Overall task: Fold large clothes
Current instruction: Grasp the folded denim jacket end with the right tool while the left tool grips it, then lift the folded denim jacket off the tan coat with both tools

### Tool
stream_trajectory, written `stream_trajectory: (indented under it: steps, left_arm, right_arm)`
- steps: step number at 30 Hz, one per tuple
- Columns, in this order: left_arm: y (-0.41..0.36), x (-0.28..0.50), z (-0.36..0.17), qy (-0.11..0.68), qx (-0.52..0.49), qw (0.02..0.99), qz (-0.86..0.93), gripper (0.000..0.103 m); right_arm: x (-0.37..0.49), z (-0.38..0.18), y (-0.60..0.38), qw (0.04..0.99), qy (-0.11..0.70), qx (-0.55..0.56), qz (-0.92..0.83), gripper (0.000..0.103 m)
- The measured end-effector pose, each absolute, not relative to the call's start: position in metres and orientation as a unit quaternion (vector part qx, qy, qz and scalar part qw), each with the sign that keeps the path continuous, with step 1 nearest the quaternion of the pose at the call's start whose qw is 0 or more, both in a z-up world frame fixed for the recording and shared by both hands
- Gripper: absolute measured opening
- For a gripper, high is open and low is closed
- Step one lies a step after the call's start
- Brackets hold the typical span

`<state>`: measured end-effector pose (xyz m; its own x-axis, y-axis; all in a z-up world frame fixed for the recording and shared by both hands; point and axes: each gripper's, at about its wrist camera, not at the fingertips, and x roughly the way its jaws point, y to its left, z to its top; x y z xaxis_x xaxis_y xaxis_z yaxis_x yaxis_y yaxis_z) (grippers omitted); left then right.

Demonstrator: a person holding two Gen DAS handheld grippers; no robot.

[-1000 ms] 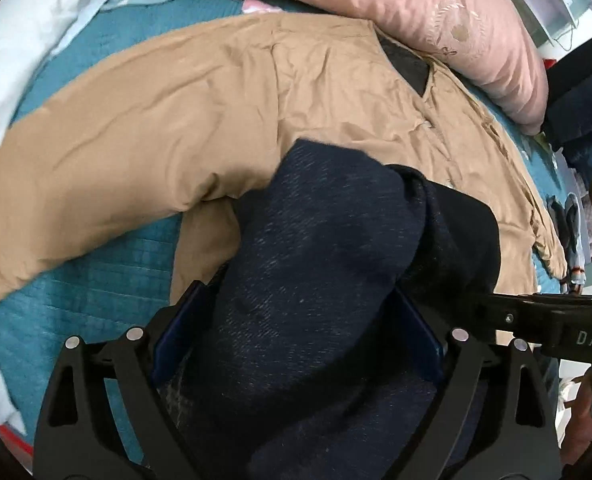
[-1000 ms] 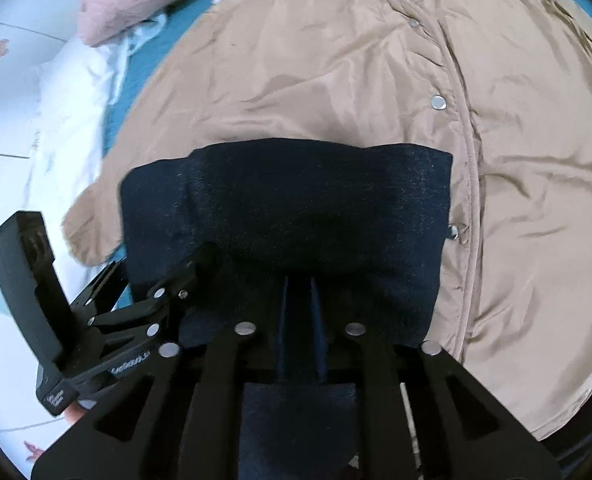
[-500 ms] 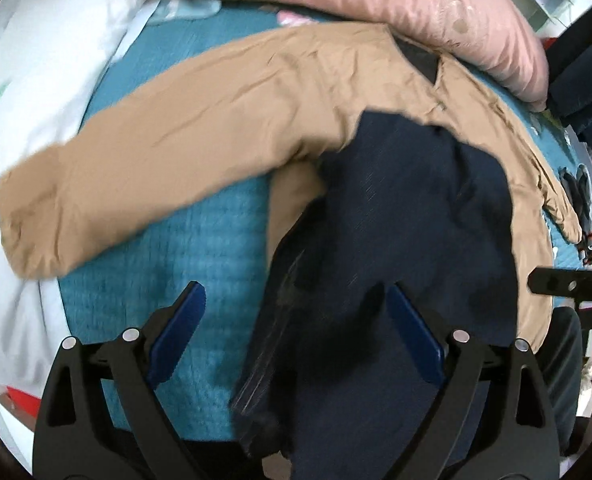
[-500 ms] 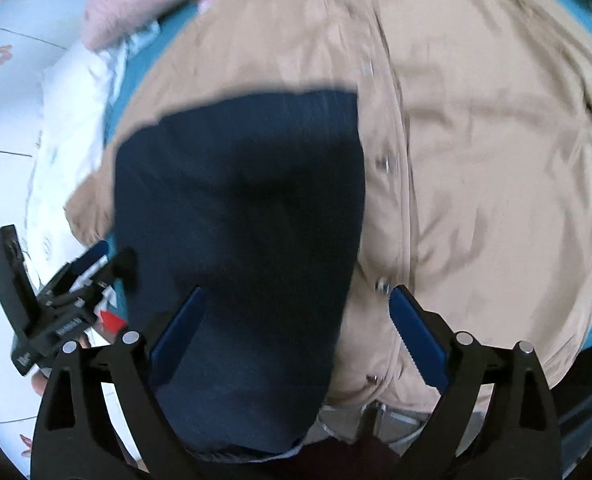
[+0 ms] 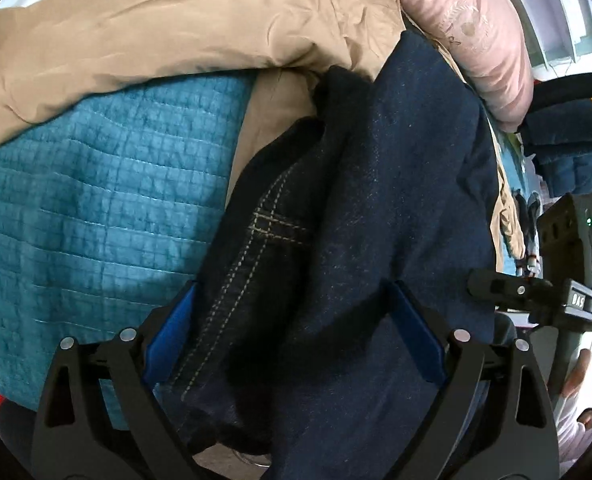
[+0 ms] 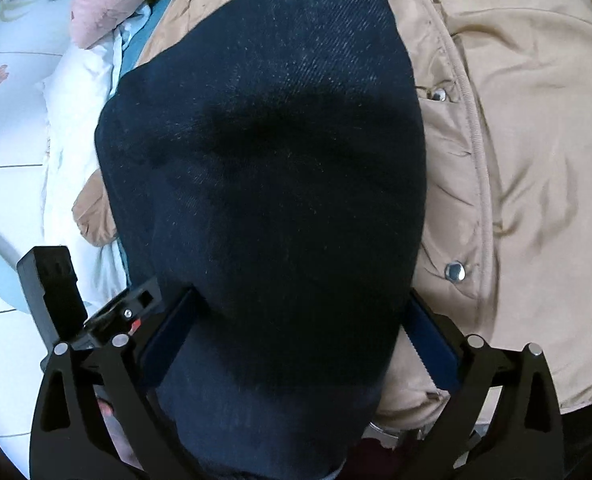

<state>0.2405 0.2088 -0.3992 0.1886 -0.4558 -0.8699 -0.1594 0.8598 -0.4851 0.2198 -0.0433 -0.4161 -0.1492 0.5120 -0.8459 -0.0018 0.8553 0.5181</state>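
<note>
Dark blue jeans (image 6: 263, 184) are seen folded and laid on top of a tan jacket (image 6: 528, 128), which is spread over a bed covered by a teal quilted blanket (image 5: 95, 208). In the right wrist view the denim fills the centre of the frame, from about 12 o'clock down to 6 o'clock, with the jacket's snap-buttoned front edge exposed at 3 o'clock.

The right tongs (image 6: 296, 340) are opening, their jaws spread wide. Denim lies between the blue pads (image 6: 432, 344), but it is not pinched by them.

In the left wrist view, a bunched part of the jeans (image 5: 356, 220) with light contrast stitching runs from the centre towards 6 o'clock. The left tongs (image 5: 291, 336) are likewise set wide, the blue pads (image 5: 167, 332) standing to either side of the cloth; whether the near pad touches the fabric cannot be told. The jacket's sleeve (image 5: 143, 28) extends across the blanket from 12 o'clock to 9 o'clock.

A pink pillow (image 5: 476, 28) is noted at 1 o'clock in the left view. A white pillow (image 6: 79, 120) is noted at 9 o'clock in the right view. The other tool's black body is visible at 3 o'clock in the left view.
</note>
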Motion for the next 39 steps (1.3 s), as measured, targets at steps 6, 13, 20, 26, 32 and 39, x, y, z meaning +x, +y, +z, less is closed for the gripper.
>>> stream_trajectory:
  steps: [6, 13, 20, 26, 32, 39]
  left_arm:
    - [0.197, 0.230, -0.382, 0.626, -0.219, 0.741, -0.106, 0.063]
    - [0.182, 0.219, -0.364, 0.621, -0.239, 0.736, -0.125, 0.045]
    - [0.172, 0.230, -0.377, 0.628, -0.239, 0.733, -0.107, 0.064]
    - [0.197, 0.267, -0.361, 0.568, -0.257, 0.772, -0.125, 0.080]
    - [0.190, 0.309, -0.379, 0.574, -0.256, 0.757, -0.180, 0.080]
    - [0.197, 0.312, -0.411, 0.609, -0.294, 0.704, -0.217, 0.084]
  right_arm:
    - [0.212, -0.404, -0.038, 0.644, 0.722, 0.154, 0.201, 0.081]
    - [0.209, -0.373, -0.045, 0.662, 0.709, 0.133, 0.204, 0.065]
    - [0.217, -0.388, -0.064, 0.653, 0.719, 0.139, 0.195, 0.071]
    - [0.223, -0.397, -0.060, 0.647, 0.724, 0.130, 0.198, 0.081]
    - [0.226, -0.401, -0.056, 0.645, 0.726, 0.131, 0.198, 0.085]
    - [0.230, -0.409, -0.055, 0.630, 0.737, 0.139, 0.202, 0.089]
